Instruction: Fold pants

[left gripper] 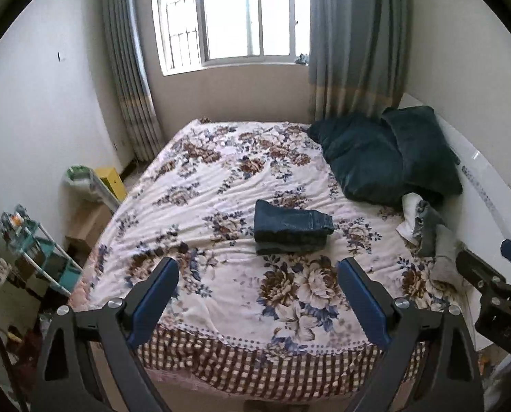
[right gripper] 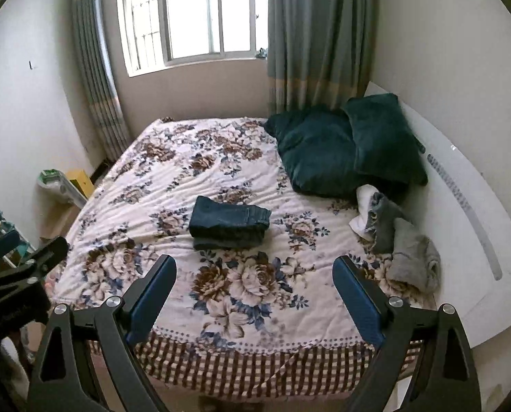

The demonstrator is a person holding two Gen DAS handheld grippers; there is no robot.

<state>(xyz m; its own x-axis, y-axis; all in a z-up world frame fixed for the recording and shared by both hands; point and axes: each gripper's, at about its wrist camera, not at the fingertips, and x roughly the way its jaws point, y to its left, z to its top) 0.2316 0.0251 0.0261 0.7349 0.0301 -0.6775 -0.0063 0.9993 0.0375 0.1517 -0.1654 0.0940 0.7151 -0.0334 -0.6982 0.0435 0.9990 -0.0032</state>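
Pants: the pants [left gripper: 291, 230] [right gripper: 229, 223] are dark blue denim, folded into a compact stacked rectangle with several layers showing along the near side and a stitched hem or waistband edge on the right end.
Location: they lie flat near the middle of the bed [left gripper: 221, 185] [right gripper: 173, 185], on its floral cover, well apart from every edge.
Neighbours: dark green pillows [left gripper: 385, 158] [right gripper: 344, 151] at the far right corner; a grey and white heap of clothes [left gripper: 427, 230] [right gripper: 392, 237] along the right edge.
Hard to make out: which end of the pants faces right is unclear; the bed's near edge is partly hidden behind the fingers.
Left gripper [left gripper: 257, 267]: jaws spread wide, holding nothing, above the near edge, pants beyond and between its fingers.
Right gripper [right gripper: 253, 266]: likewise spread and empty, pants ahead and slightly left.
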